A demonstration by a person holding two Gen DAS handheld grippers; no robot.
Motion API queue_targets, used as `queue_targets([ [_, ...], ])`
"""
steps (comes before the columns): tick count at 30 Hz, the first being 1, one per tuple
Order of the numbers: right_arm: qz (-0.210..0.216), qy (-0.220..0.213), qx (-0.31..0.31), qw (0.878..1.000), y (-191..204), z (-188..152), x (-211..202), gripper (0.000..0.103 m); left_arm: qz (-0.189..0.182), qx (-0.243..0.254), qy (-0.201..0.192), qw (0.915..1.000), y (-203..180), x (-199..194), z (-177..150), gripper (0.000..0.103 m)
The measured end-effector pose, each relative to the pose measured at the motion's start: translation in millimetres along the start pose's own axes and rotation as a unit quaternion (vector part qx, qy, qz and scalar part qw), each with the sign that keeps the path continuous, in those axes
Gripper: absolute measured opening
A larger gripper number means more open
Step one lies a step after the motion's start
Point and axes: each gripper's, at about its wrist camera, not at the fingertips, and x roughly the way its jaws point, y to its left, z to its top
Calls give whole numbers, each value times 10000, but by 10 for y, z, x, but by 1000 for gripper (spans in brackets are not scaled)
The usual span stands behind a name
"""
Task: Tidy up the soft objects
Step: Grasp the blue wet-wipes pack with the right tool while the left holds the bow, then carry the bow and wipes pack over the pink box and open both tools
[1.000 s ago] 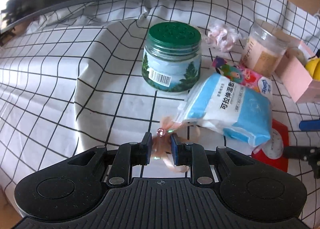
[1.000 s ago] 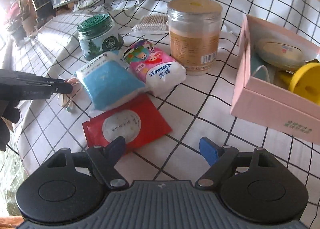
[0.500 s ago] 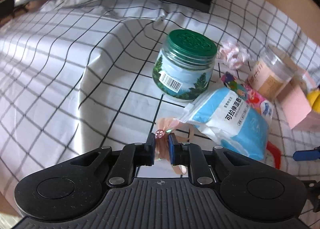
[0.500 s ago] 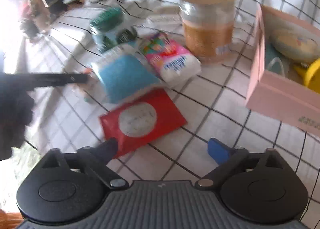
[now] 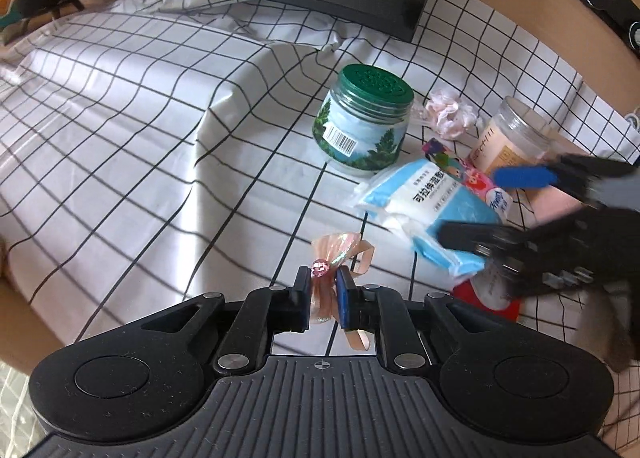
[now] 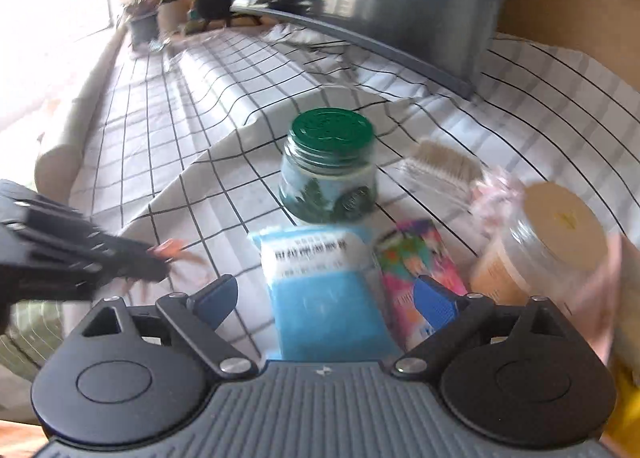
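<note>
Left hand-held gripper [image 5: 323,290] clamped on pink bow [image 5: 334,258]

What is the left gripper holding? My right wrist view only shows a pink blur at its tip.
Observer: A pink ribbon bow with a gem at its knot. The left gripper's jaws have just been closing and now pinch it.
Operator: Anything near the blue pack I can't see?
Observer: Yes, a red packet lies against the blue pack's near end, hidden from your camera.
</note>
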Motion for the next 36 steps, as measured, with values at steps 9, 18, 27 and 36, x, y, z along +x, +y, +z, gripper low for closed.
queue_targets([
  [9, 269, 24, 450, 9986, -42, 32, -300, 51, -141, 114, 39, 9998, -80, -206, -23, 16],
  [18, -460, -139, 779, 9958, -213, -487, -1295, 51, -973, 832, 357, 9911, -694, -246, 41, 16],
  [27, -1421, -35, 1707, 9750, -553, -1254, -1894, 51, -1801, 1690, 707, 9664, -1581, -23, -79, 16],
  [36, -2189, -545, 2257, 9477, -867, -1433, -2490, 51, -2361, 2360, 405, 9418, -2278, -60, 184, 16],
])
